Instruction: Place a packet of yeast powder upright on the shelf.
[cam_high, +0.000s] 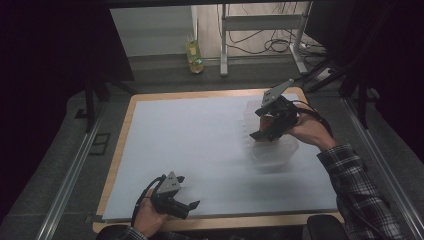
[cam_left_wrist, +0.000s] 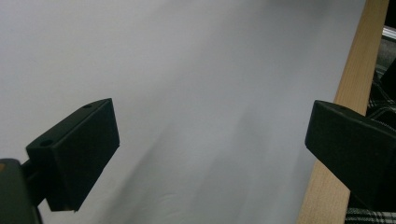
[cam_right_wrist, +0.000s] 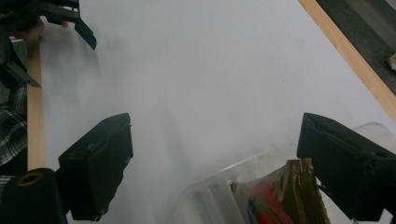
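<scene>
Hovering over the clear plastic tub (cam_right_wrist: 219, 193), the right gripper (cam_right_wrist: 215, 154) has its jaws spread wide, pressing on nothing. The gold-and-red foil packet (cam_right_wrist: 280, 196) lies inside the tub, just below the jaws and nearer the right one, so the drop-in looks done. The left gripper (cam_left_wrist: 210, 154) idles agape above the white worktop (cam_left_wrist: 187, 70).

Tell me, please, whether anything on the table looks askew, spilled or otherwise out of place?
Nothing looks spilled or damaged. A gold and red packet stands tilted in the clear plastic container, leaning by one pad of the open right tool.
</scene>
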